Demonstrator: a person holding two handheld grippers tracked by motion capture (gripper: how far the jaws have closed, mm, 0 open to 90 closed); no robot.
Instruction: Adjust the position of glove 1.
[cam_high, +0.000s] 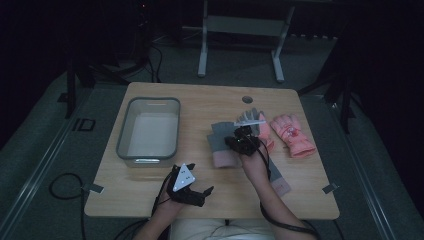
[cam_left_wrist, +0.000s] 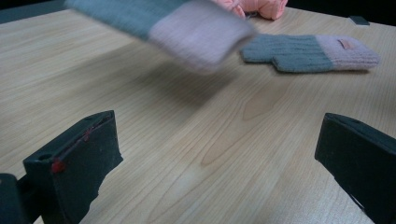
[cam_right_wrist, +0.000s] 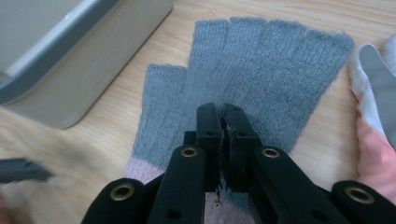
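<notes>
The right gripper (cam_right_wrist: 223, 116) is clamped tight on a grey knitted fingerless glove with a pink cuff (cam_right_wrist: 243, 70) at frame centre. The left gripper (cam_left_wrist: 215, 154), lower frame, gapes wide over bare wooden table (cam_left_wrist: 196, 135), holding nothing

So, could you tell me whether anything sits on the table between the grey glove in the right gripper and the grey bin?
Nothing visible does. The right gripper is shut on the grey glove, and bare table lies between it and the grey bin to its left in the high view. The other gloves lie on the far side, away from the bin.
</notes>
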